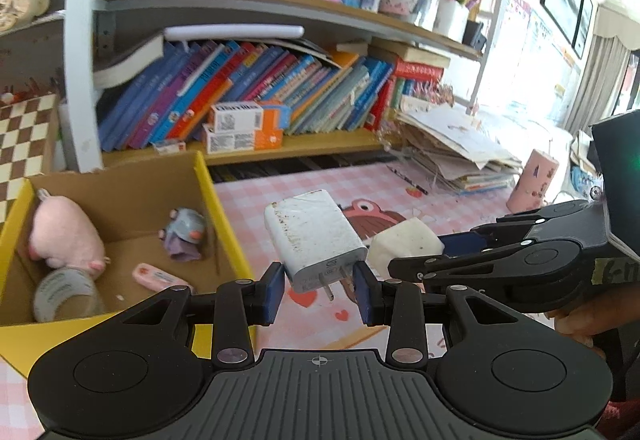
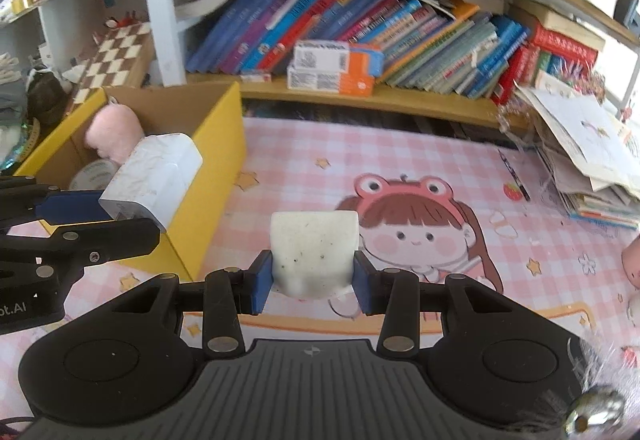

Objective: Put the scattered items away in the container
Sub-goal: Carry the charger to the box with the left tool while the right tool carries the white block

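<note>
Left wrist view: charger [image 1: 314, 236] in left tool [image 1: 319, 290], prongs toward camera.

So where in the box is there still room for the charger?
Bare floor of the box lies along its back wall, behind the pink plush and grey toy. The front left, with the tape roll, is crowded.

Bright daylight from the blown-out window [image 1: 516, 52] on my right; glare washes out the white curtain [image 1: 600, 80] there. Strong fisheye bending on the curved wooden bookshelf [image 1: 280, 4], dark vignette corners. Slight motion blur on the row of colourful book spines [image 2: 360, 36]. Soft shadows under my black left tool [image 1: 320, 290] on the pink checked worktop [image 2: 400, 160].
</note>
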Action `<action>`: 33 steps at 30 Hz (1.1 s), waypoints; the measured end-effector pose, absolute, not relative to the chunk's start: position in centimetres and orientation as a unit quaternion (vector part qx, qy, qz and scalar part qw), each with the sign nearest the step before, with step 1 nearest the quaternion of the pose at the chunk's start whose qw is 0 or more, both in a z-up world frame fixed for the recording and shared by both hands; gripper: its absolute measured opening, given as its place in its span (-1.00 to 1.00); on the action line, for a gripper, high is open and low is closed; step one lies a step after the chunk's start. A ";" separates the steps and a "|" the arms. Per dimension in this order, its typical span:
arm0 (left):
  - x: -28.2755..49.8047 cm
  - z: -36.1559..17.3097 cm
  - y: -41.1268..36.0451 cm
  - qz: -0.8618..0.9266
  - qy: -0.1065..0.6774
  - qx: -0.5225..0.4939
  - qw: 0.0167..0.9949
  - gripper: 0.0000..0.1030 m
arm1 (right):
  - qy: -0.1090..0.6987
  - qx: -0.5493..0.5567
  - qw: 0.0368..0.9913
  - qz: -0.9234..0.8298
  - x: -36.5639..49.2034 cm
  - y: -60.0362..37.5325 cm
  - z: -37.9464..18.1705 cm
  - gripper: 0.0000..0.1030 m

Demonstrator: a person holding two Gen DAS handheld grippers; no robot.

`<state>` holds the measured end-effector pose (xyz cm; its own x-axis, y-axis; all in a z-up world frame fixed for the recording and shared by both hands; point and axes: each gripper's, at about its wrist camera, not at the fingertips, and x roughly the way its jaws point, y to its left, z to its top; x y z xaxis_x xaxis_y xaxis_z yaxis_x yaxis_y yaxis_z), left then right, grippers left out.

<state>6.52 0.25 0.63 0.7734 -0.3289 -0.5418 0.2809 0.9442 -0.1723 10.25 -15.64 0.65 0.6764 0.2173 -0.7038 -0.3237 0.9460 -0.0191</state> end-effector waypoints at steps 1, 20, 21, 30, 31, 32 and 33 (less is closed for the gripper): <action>6.4 0.8 0.7 -0.159 0.291 -0.040 0.942 -0.31 | 0.371 -0.072 0.914 0.150 10.2 -15.2 0.9 -0.24; 5.1 2.2 9.7 -0.084 0.253 -0.063 0.962 -0.31 | 0.328 -0.126 0.914 0.205 11.0 -6.7 3.7 -0.25; 5.1 2.3 10.1 -0.080 0.252 -0.063 0.962 -0.31 | 0.325 -0.129 0.913 0.209 11.2 -6.3 3.8 -0.25; 5.5 2.1 12.9 -0.051 0.248 -0.064 0.965 -0.31 | 0.318 -0.148 0.906 0.236 12.7 -2.9 4.1 -0.25; 5.6 2.0 13.0 -0.050 0.249 -0.062 0.965 -0.31 | 0.318 -0.149 0.905 0.239 12.8 -2.5 4.1 -0.25; 5.8 1.9 13.2 -0.048 0.251 -0.060 0.965 -0.31 | 0.318 -0.152 0.904 0.241 13.1 -2.2 4.0 -0.25; 5.9 1.8 13.4 -0.047 0.252 -0.060 0.965 -0.31 | 0.317 -0.154 0.903 0.244 13.3 -1.8 4.0 -0.25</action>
